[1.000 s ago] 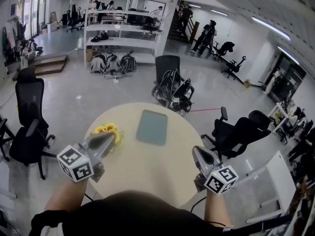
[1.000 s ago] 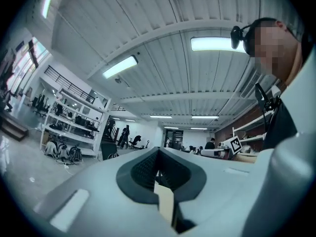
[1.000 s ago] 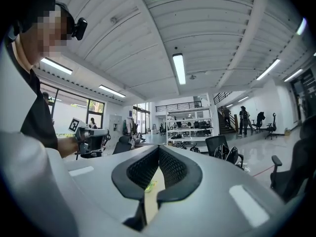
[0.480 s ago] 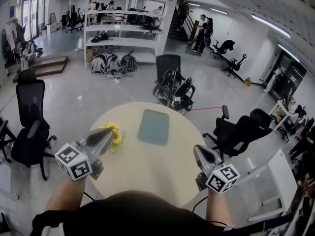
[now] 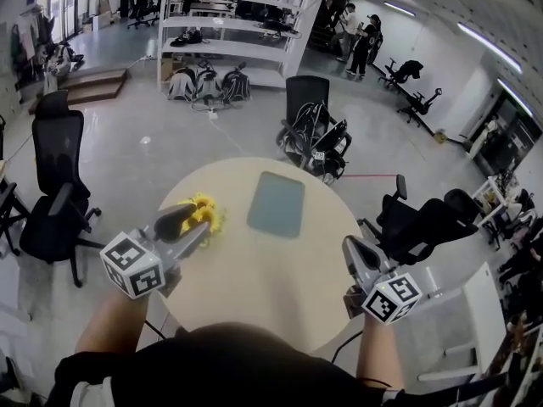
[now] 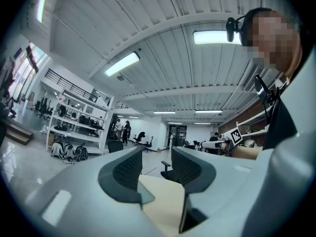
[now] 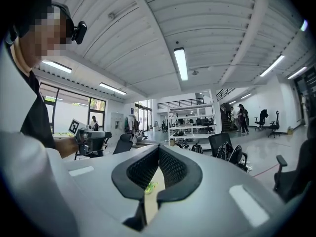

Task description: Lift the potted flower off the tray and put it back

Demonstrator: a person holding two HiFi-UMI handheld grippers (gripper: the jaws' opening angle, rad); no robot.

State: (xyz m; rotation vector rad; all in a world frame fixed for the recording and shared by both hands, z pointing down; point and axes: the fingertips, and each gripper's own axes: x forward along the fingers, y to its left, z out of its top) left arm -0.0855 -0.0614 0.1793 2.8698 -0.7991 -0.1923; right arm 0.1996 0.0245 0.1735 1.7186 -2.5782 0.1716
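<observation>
Left hand-held gripper (image 5: 193,225) just opened, empty, right hand-held gripper (image 5: 349,247) closed, potted flower (image 5: 206,204) off tray (image 5: 277,203)

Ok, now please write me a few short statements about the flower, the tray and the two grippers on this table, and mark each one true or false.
1. The flower stands on the tray. False: the flower is on the bare table, to the left of the tray.
2. The right gripper's jaws are closed and hold nothing. True: the right gripper is shut and empty.
3. The left gripper is clamped on the flower. False: the jaws of the left gripper stand apart, they have just been opening, and its own view shows nothing between them.
4. The table is round. True.
</observation>
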